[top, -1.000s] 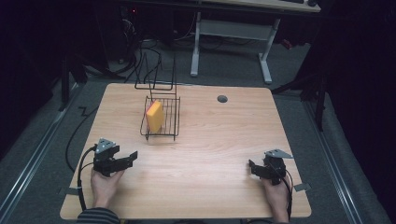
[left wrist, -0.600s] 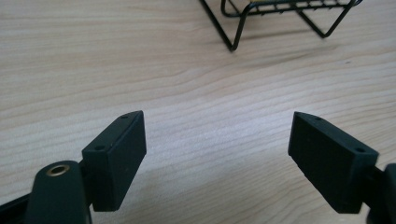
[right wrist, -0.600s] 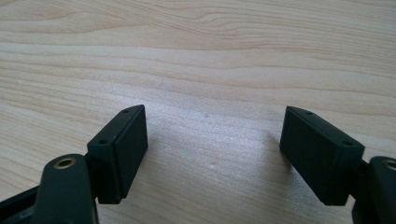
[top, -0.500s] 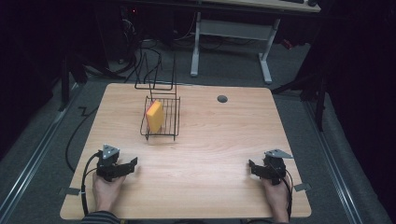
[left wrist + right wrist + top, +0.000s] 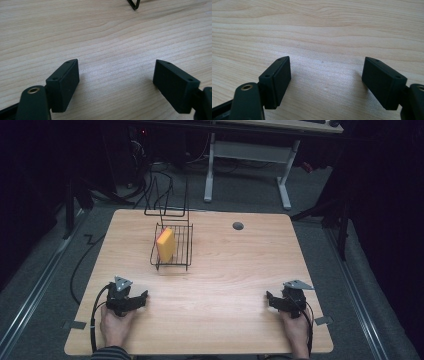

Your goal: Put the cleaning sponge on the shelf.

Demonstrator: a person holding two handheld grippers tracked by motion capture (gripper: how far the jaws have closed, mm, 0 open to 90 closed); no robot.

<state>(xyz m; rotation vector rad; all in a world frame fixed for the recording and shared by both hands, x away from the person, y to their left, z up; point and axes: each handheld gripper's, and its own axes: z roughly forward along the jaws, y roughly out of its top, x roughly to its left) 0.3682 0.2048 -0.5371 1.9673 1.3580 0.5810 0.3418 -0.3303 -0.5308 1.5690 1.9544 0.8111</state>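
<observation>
Both grippers sit low on the wooden worktop (image 5: 225, 285), left gripper (image 5: 142, 298) near the front left edge, right gripper (image 5: 270, 298) at the front right. Fingers on each are spread wide, nothing between them. Well beyond the left one, the yellow sponge (image 5: 165, 244) stands upright inside the black wire basket (image 5: 184, 251).
</observation>
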